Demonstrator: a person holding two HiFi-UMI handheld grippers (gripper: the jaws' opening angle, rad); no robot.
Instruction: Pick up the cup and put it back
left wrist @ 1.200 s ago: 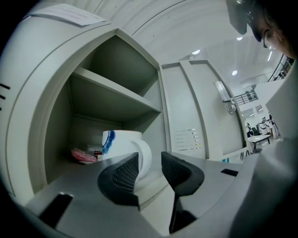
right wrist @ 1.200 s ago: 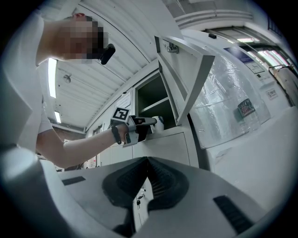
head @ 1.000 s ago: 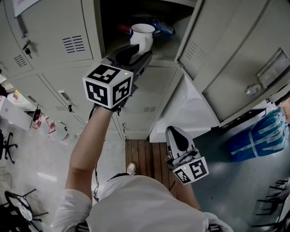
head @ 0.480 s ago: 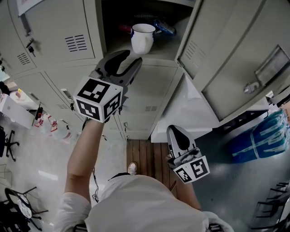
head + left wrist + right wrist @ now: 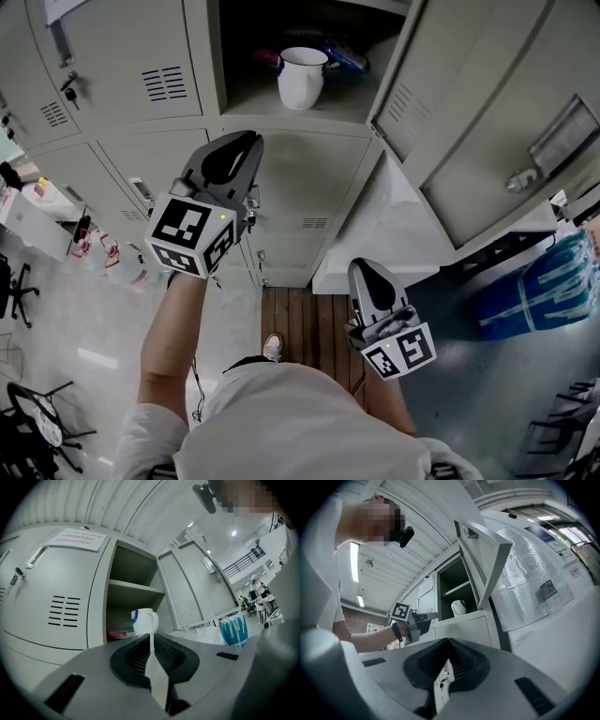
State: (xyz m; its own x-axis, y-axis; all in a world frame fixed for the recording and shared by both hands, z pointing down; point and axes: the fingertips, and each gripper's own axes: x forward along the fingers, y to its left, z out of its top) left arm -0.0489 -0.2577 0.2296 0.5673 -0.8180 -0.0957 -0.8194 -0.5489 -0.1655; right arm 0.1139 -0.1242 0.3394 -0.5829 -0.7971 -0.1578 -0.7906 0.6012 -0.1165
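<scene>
My left gripper (image 5: 236,150) hangs below the open locker compartment, well apart from the mug. Its jaws have just been closing and now stand nearly together with nothing between them. The white mug (image 5: 302,77) stands upright near the front edge of the locker shelf (image 5: 251,96). Set so close to that edge, it could topple off if I nudge it. My right gripper (image 5: 368,274) hangs low beside the open locker door (image 5: 469,112), jaws together and empty. A careless swing there could hit the door.
</scene>
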